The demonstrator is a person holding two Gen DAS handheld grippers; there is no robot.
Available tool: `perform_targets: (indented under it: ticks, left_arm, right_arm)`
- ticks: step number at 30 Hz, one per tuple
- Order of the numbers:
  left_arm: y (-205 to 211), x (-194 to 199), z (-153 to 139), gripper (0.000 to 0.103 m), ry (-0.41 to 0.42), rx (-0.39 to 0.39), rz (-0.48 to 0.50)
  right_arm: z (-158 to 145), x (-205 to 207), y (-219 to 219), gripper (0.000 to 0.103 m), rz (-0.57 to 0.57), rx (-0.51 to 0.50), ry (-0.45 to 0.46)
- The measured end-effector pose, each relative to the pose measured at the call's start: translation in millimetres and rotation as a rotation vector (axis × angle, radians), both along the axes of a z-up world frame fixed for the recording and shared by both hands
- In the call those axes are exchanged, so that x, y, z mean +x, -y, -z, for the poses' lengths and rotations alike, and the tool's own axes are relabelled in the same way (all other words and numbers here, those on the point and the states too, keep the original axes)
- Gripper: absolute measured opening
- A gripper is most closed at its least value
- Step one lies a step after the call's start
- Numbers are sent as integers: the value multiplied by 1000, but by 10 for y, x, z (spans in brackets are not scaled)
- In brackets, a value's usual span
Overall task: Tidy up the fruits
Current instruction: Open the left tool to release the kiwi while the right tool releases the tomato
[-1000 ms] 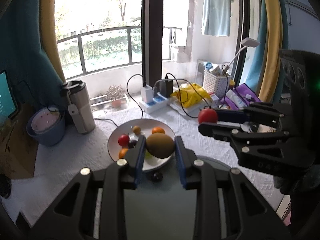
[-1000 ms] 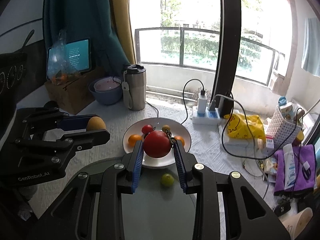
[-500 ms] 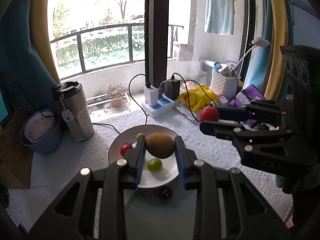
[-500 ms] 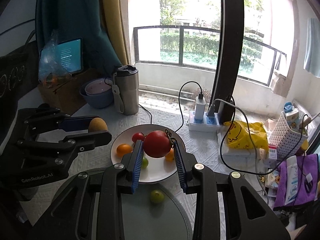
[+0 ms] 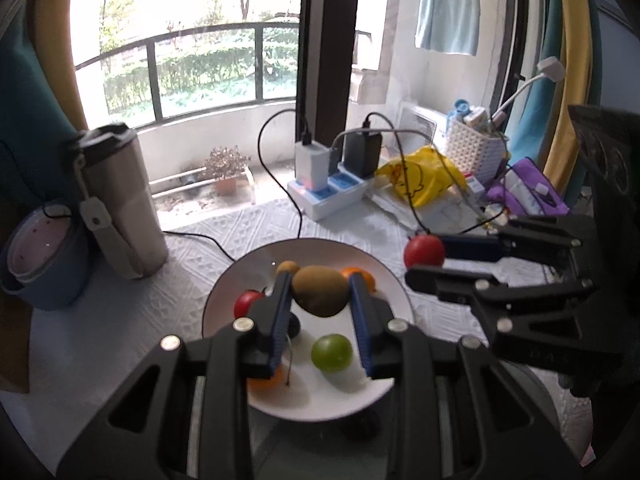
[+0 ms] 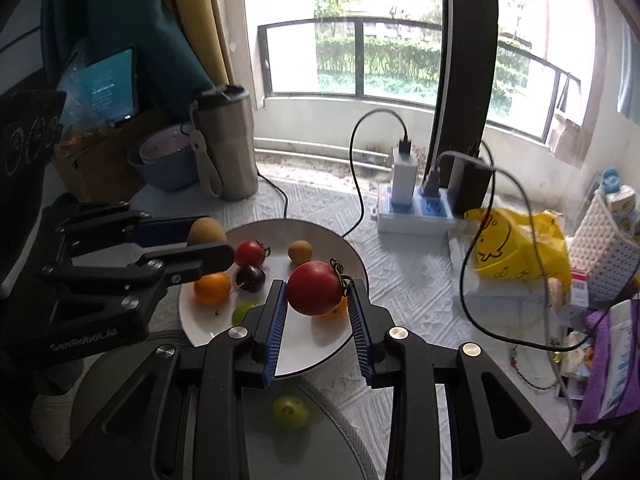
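Observation:
My left gripper [image 5: 320, 300] is shut on a brown kiwi [image 5: 319, 295] and holds it above the white plate [image 5: 384, 394]. My right gripper [image 6: 316, 296] is shut on a large red tomato [image 6: 314, 288] above the plate's [image 6: 288, 354] right side. The plate holds a small red tomato [image 6: 249, 253], a dark cherry [image 6: 251, 278], an orange [image 6: 212, 288], a brown longan [image 6: 300, 251] and a green fruit [image 5: 332, 353]. Another green fruit [image 6: 290, 412] lies on the grey round tray [image 6: 320, 448] below my right gripper.
A steel tumbler [image 6: 226, 144] and a blue bowl [image 6: 170, 162] stand behind the plate at left. A power strip with chargers [image 6: 416, 208], cables, a yellow bag [image 6: 516, 240] and a white basket [image 6: 608, 248] crowd the right side.
Both grippers have moved forward over the plate with their fruits still held. The plate and window now look closer.

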State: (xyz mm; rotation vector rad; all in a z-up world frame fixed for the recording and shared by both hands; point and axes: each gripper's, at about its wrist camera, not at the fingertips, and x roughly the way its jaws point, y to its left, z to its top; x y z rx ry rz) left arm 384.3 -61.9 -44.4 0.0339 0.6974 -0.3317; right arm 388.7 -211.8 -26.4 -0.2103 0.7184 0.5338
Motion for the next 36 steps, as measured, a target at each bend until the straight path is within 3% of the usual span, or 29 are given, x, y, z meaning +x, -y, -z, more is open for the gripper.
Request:
perform_targets:
  ticks: [10, 20, 32, 36]
  left_arm:
    - [-25, 401, 418, 30, -69, -18, 19]
    - [4, 522, 571, 30, -105, -7, 18]
    - [-42, 437, 451, 33, -93, -10, -28]
    - [-84, 311, 302, 42, -70, -31, -34]
  right_arm:
    - [409, 220, -109, 33, -4, -7, -87]
    - [597, 286, -143, 33, -7, -16, -119]
    - [497, 228, -147, 33, -3, -22, -99]
    - [379, 142, -144, 33, -3, -19, -80]
